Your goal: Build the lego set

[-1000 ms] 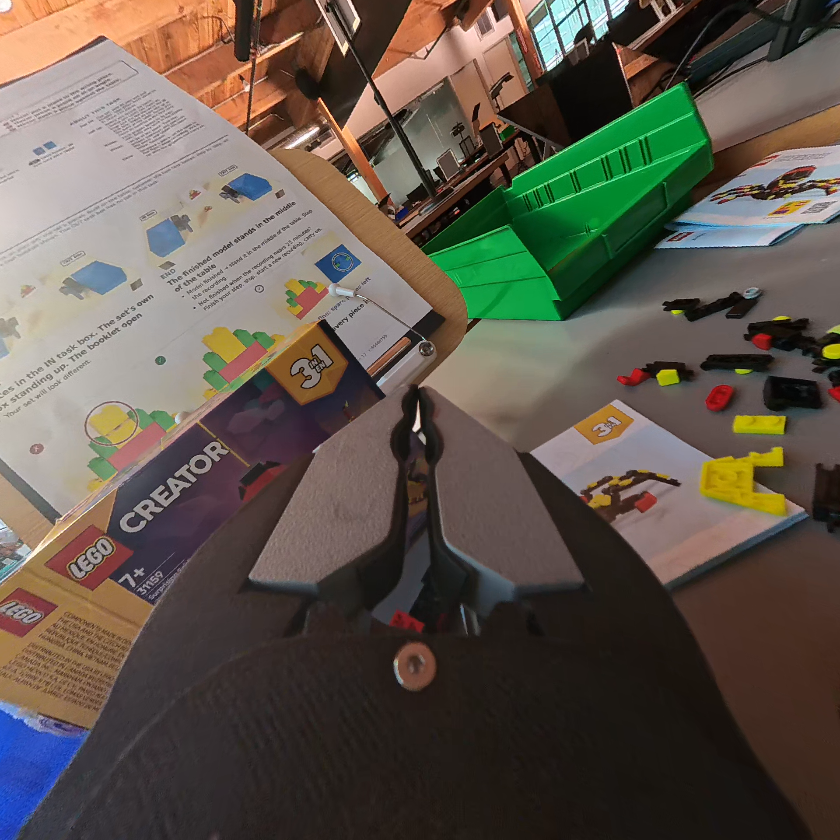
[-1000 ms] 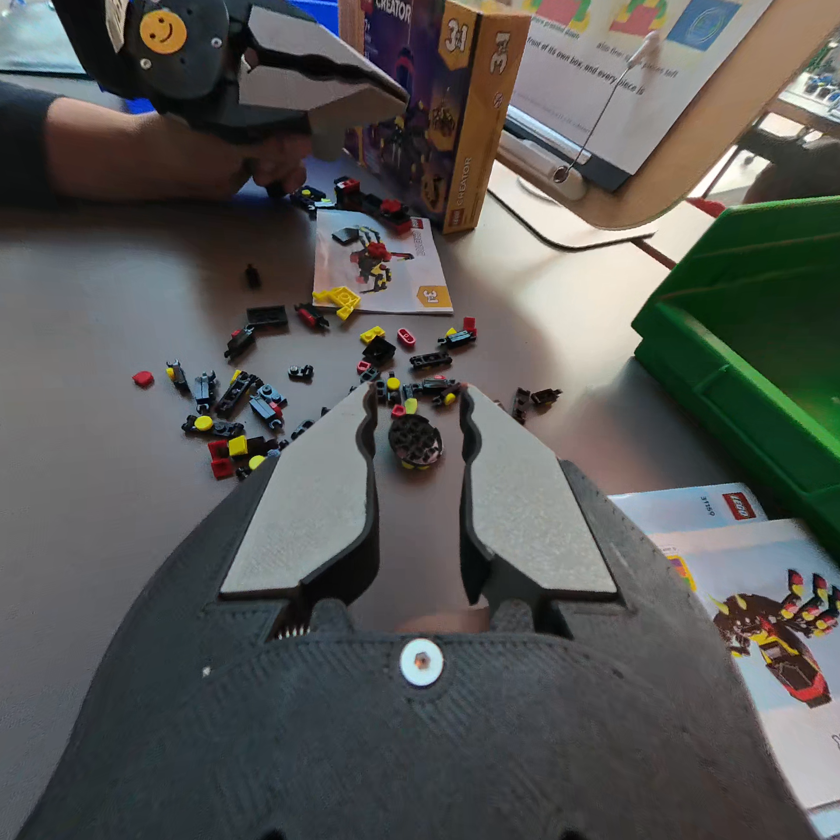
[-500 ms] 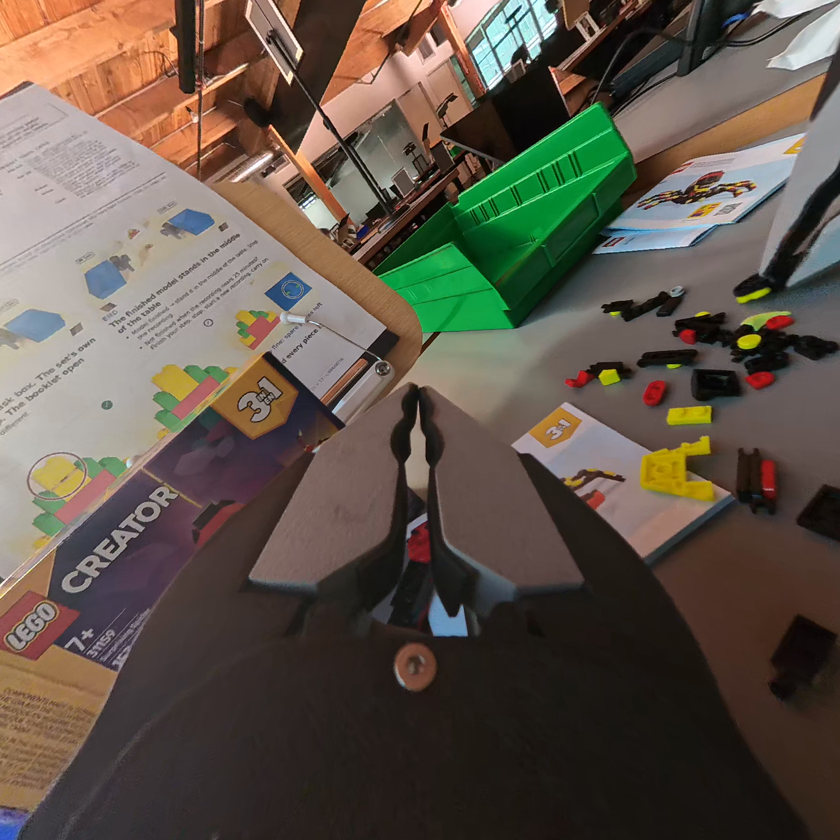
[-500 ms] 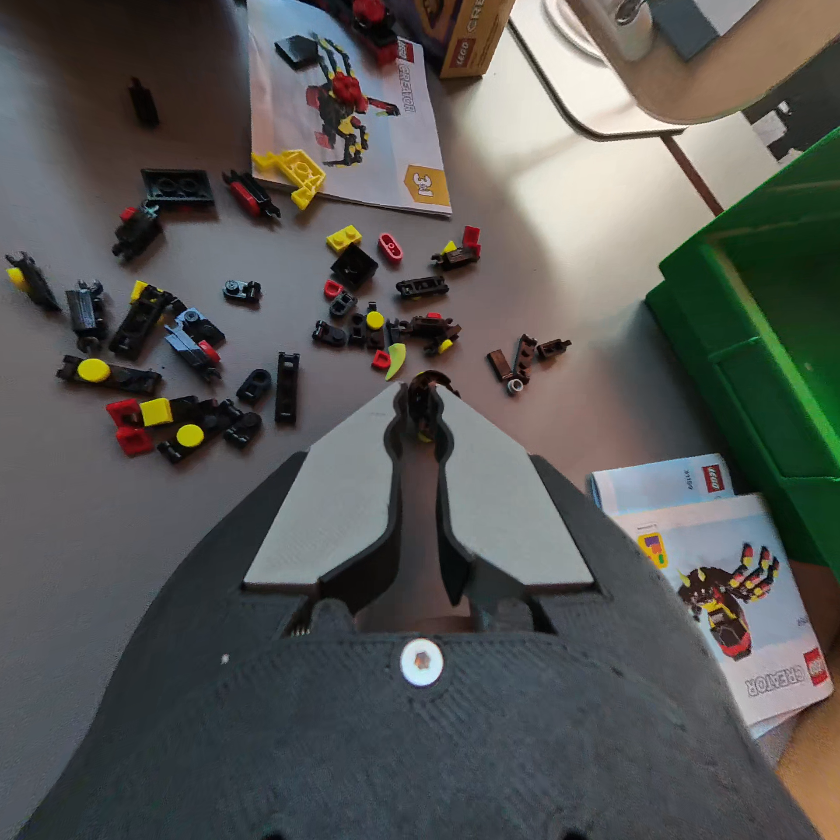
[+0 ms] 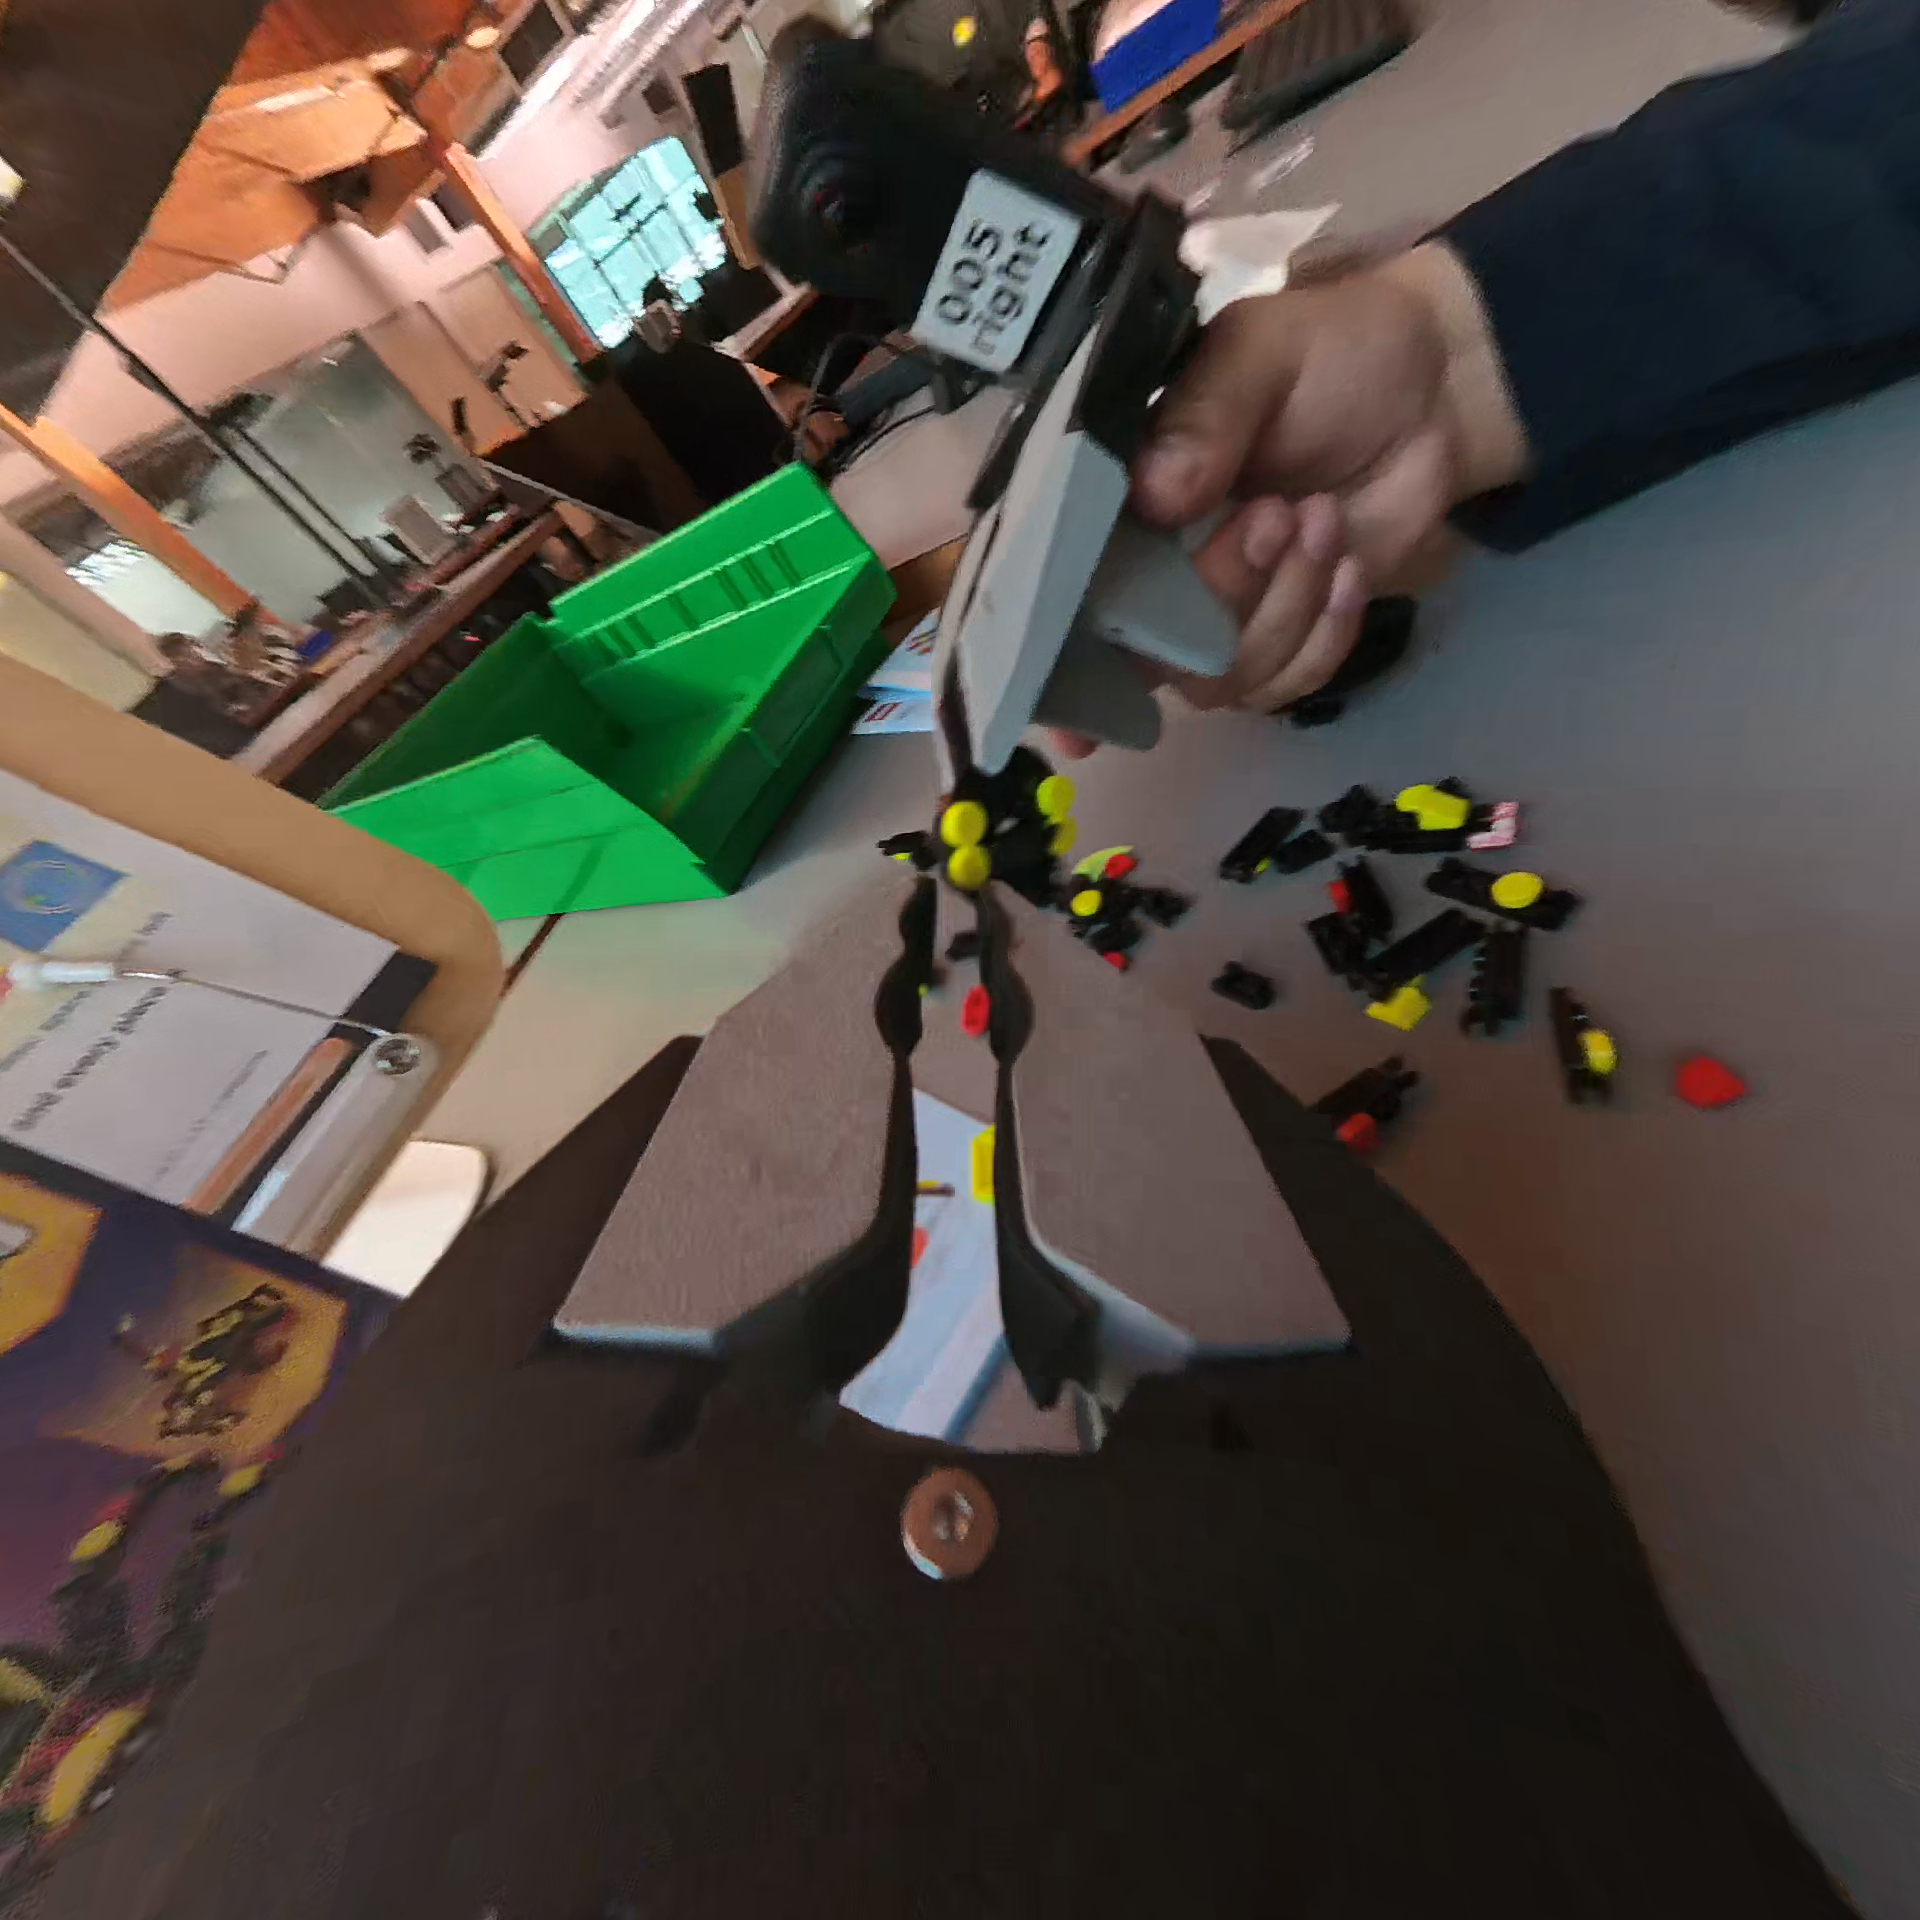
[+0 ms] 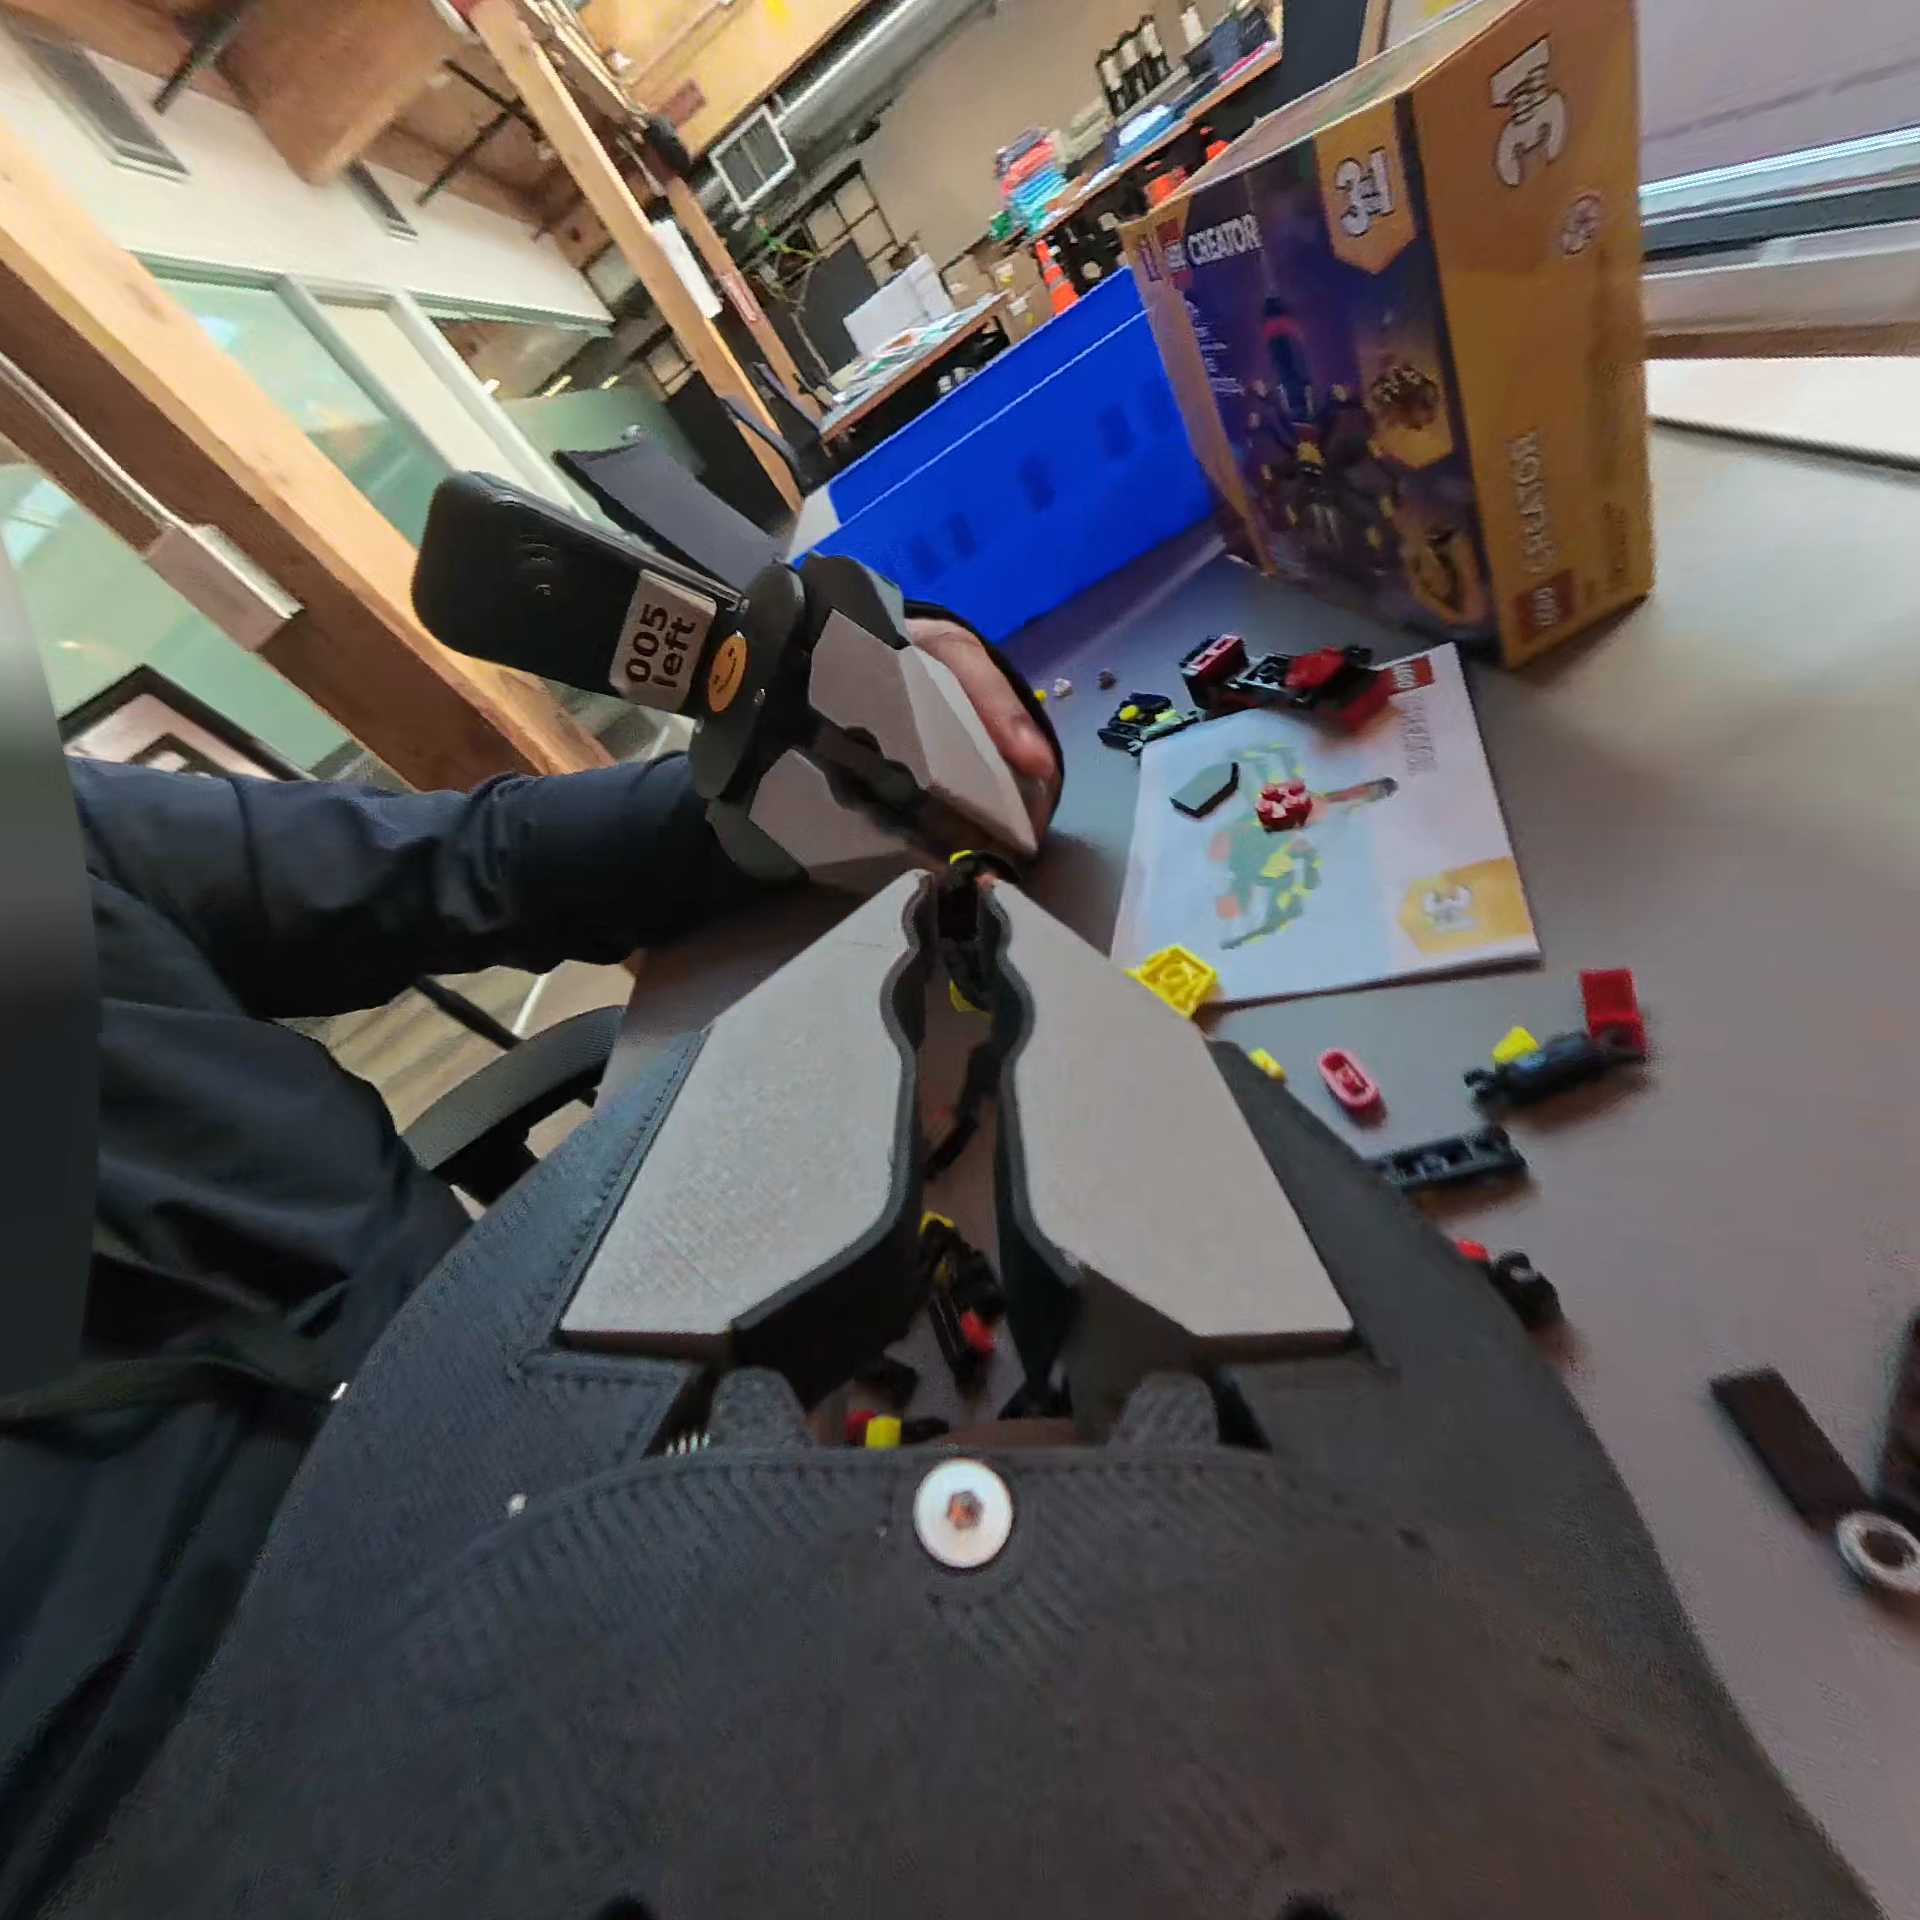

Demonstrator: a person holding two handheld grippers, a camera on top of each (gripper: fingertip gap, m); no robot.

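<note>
Both grippers meeting over the lego mess on the desk (image 5: 1662,644)

Right gripper (image 6: 958,914) fingers pinched on a black-and-yellow lego chunk (image 5: 997,831). Left gripper (image 5: 951,914) fingers nearly closed, gap looks empty. Around: one green bin (image 5: 623,727), one blue bin (image 6: 1018,468), set box (image 6: 1434,343), booklet (image 6: 1330,842). Loose pieces (image 5: 1403,914) too blurry to count.

A: How is your left gripper (image 5: 951,914) set?

B: Its 2 fingers stand a narrow gap apart, nothing between them, tips pointed at your right gripper (image 6: 961,914).

A: And that one?

B: Its jaws are pinched together at the tips. Your right hand (image 5: 1320,468) wraps its handle, dark sleeve (image 5: 1714,270) behind, fingers angled down. The 2 tips nearly meet.
</note>
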